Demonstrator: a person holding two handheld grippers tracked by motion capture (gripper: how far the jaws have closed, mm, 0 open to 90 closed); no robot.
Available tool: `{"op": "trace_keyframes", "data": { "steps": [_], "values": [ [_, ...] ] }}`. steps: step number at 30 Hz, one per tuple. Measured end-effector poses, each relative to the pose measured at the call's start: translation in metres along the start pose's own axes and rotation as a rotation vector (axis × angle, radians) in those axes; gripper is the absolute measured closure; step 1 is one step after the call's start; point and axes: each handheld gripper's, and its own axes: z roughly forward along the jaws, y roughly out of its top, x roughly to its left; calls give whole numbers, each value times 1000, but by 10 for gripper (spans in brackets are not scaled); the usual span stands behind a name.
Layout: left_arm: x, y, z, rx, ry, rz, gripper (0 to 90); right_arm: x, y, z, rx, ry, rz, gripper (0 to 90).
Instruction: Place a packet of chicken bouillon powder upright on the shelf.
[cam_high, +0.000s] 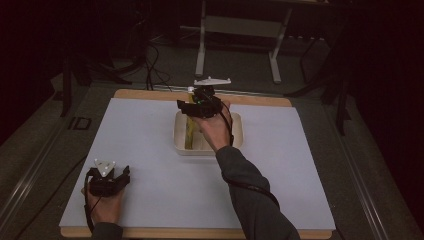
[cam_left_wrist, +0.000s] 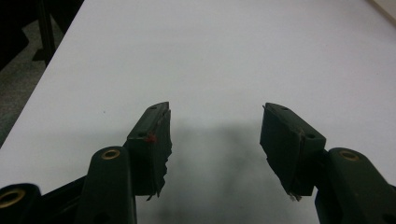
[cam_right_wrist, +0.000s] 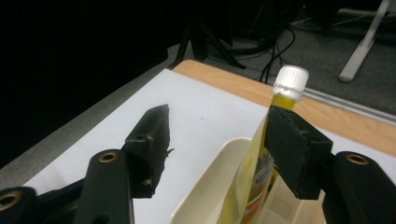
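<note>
The bottle (cam_right_wrist: 254, 172) stood leaning in a cream tub (cam_high: 235, 131) near the far middle of the worktop (cam_high: 150, 145), its white cap (cam_right_wrist: 290, 82) rising past the tub's rim. In the right gripper view the body showed yellow and see-through, probably oil or a similar liquid, with a printed label low down.

The right tool (cam_right_wrist: 215, 135) hung over the tub with its jaws spread wide; one jaw sat just beside the bottle's neck under the cap, whether touching or not could not be told, and the other stood well apart over the bare sheet. Nothing was gripped. The left tool (cam_left_wrist: 215, 140) rested low over the near left of the worktop, jaws also spread and empty.

As a judgement: the bottle looked like thin plastic, so it would give a little under squeeze and be fairly light unless full, when the liquid would make it bottom-heavy and inclined to swing. The smooth wall, perhaps oily, could slip between the pads. The shoulder just below the cap seemed the safest hold, since the cap's flare would stop it sliding down through the jaws; a grip on the cap itself risked turning it. The tub looked light too and might lift or shift along with the bottle if the base caught on the wall
</note>
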Motion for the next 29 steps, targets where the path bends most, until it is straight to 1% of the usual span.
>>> {"op": "trace_keyframes", "data": {
  "steps": [4,5,8,9,10,13,14,15,16,17,18,19,20,21,22,23,24,25,26,27,28,29],
  "values": [
    [0,0,0,0,1,1,428,-2,3,-9,13,-11,-31,371],
    [0,0,0,0,1,1,428,-2,3,-9,13,-11,-31,371],
    [0,0,0,0,3,4,428,-5,4,-19,8,-16,-43,365],
    [0,0,0,0,3,4,428,-5,4,-19,8,-16,-43,365],
    [0,0,0,-1,1,3,428,-8,3,-26,-3,-15,-52,365],
    [0,0,0,-1,1,2,427,-12,2,-36,-13,-22,-55,362],
    [0,0,0,-1,1,2,427,-12,2,-36,-13,-22,-55,362],
    [0,0,0,0,1,3,427,-17,0,-43,-26,-22,-50,349],
    [0,0,0,-2,2,3,427,-17,0,-43,-26,-22,-50,349],
    [0,0,0,-2,1,2,427,-23,-3,-51,-35,-26,-44,338],
    [0,0,0,-2,1,2,426,-26,-4,-55,-36,-31,-41,335],
    [0,0,0,-1,1,3,426,-26,-4,-55,-36,-31,-41,335],
    [0,0,0,-1,2,3,426,-34,-8,-63,-45,-34,-41,323],
    [0,0,0,-1,2,3,426,-34,-8,-63,-45,-34,-41,323],
    [-1,0,0,1,3,3,426,-37,-10,-66,-51,-37,-43,322],
    [-1,0,0,0,4,3,426,-44,-13,-71,-60,-49,-38,321],
    [-1,0,0,0,4,4,426,-55,-18,-79,-71,-61,-26,318],
    [-1,0,0,0,4,4,426,-61,-21,-82,-79,-63,-21,306],
    [0,0,0,-1,4,3,425,-67,-25,-86,-81,-66,-11,278],
    [0,0,0,-1,4,3,423,-67,-25,-86,-81,-66,-11,278],
    [0,0,-1,-2,4,-1,421,-82,-35,-96,-99,-82,11,184],
    [1,0,-1,-9,1,-10,421,-82,-35,-96,-99,-82,11,184]
  ]
}}
